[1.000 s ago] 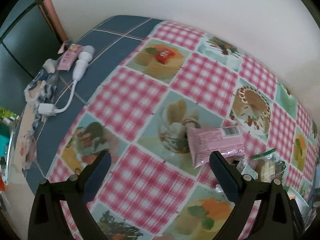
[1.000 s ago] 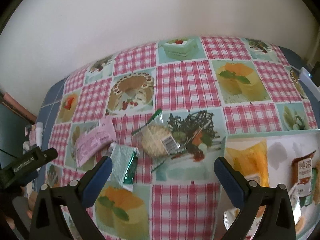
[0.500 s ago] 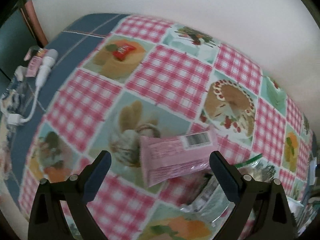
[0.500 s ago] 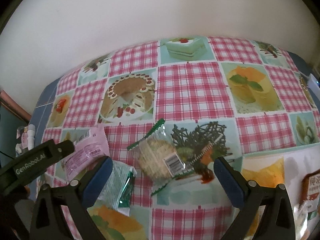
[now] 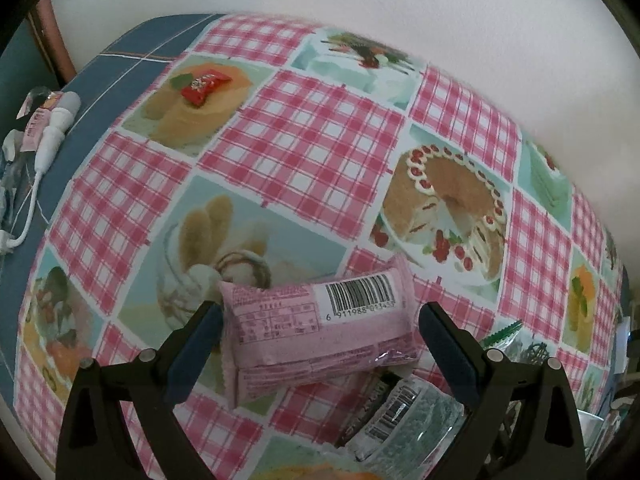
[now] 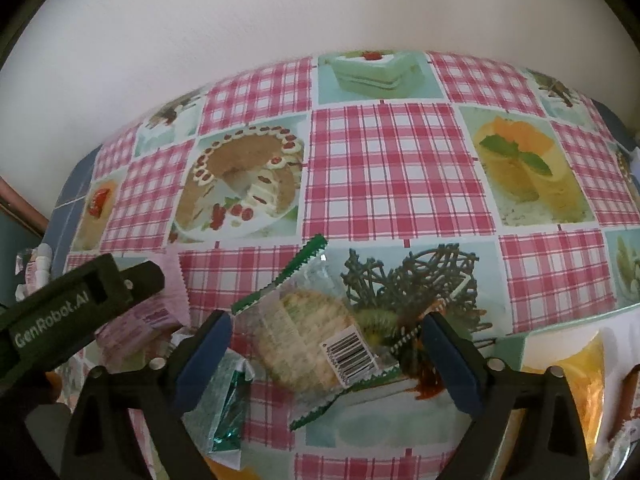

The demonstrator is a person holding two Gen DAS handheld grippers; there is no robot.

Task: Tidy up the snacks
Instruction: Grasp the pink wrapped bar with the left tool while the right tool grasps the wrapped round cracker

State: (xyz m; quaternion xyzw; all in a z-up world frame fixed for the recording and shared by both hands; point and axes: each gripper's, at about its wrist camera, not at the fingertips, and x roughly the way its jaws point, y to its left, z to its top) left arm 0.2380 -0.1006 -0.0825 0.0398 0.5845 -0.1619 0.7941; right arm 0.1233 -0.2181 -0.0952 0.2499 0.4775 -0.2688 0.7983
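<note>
A pink snack packet [image 5: 320, 332] with a barcode lies flat on the checked tablecloth [image 5: 312, 152]. My left gripper [image 5: 320, 316] is low over it and open, with the packet lengthwise between its fingers and no pad pressing on it. A clear packet holding a round cracker [image 6: 308, 340] lies between the fingers of my right gripper [image 6: 326, 324]. Its jaws are closing, and the pads stand apart from the wrapper. A green foil packet [image 6: 224, 396] lies beside the right gripper's left finger and also shows as the green foil packet [image 5: 404, 408] under the pink one.
A red candy [image 5: 204, 86] sits far left on the cloth. A white plug and cable [image 5: 52, 136] lie on the blue strip at the table's left edge. The left gripper's black body [image 6: 80, 308] crosses the right view. A yellow packet [image 6: 576, 380] lies at the right.
Both grippers have come down toward the table. The pink packet now lies between the left fingers. The right fingers have narrowed slightly around the cracker packet.
</note>
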